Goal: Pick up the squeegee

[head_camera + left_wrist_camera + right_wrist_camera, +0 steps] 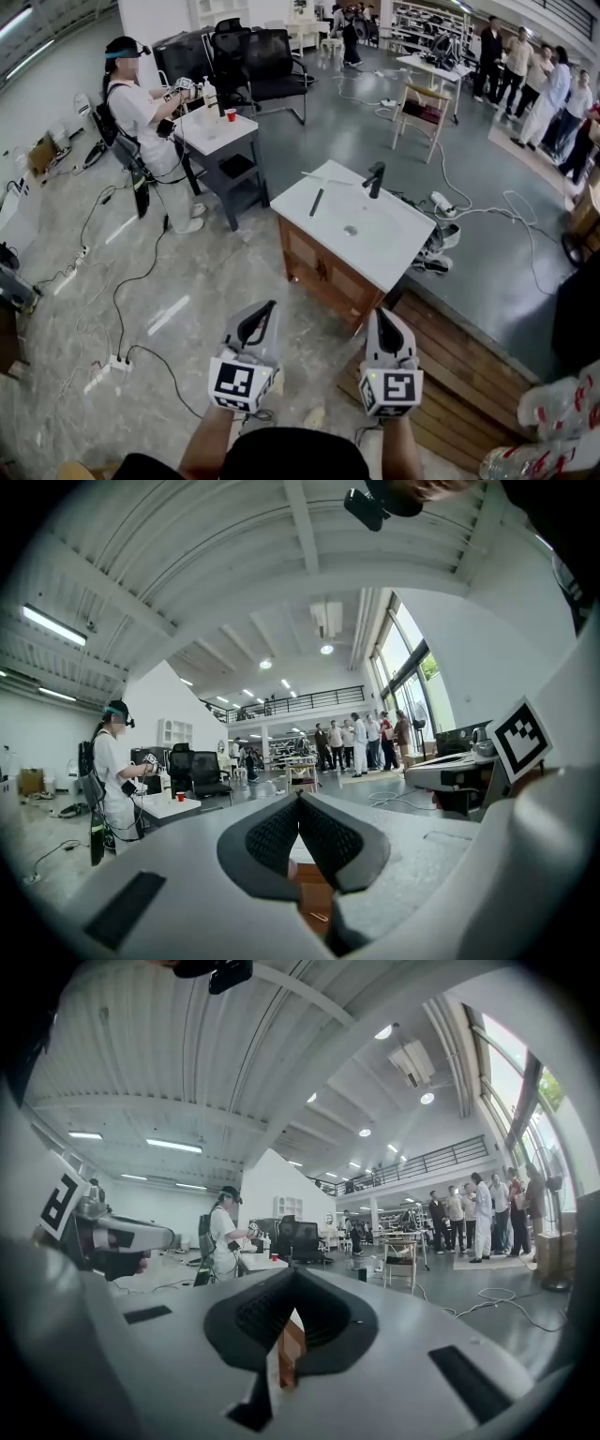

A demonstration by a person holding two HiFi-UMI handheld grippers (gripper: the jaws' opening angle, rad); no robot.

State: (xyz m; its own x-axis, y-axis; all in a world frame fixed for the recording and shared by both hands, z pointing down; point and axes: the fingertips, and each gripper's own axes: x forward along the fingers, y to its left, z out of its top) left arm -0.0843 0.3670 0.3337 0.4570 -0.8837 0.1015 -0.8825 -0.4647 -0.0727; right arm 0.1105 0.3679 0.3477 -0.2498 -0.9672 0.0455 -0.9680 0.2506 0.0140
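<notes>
The squeegee (317,202), a thin dark bar, lies on the white sink top (398,253) of a wooden cabinet, left of the basin and the black faucet (376,178). Both grippers are held low in front of me, well short of the cabinet. My left gripper (265,309) is shut and empty, its black pads meeting at the tips in the left gripper view (299,799). My right gripper (382,319) also looks shut with nothing in it (293,1274). Neither gripper view shows the squeegee.
A wooden platform (469,375) lies at the right of the cabinet. Cables and a power strip (108,370) run over the floor at left. A person (141,112) works at a white table (220,131) behind. A group of people (544,84) stands far right.
</notes>
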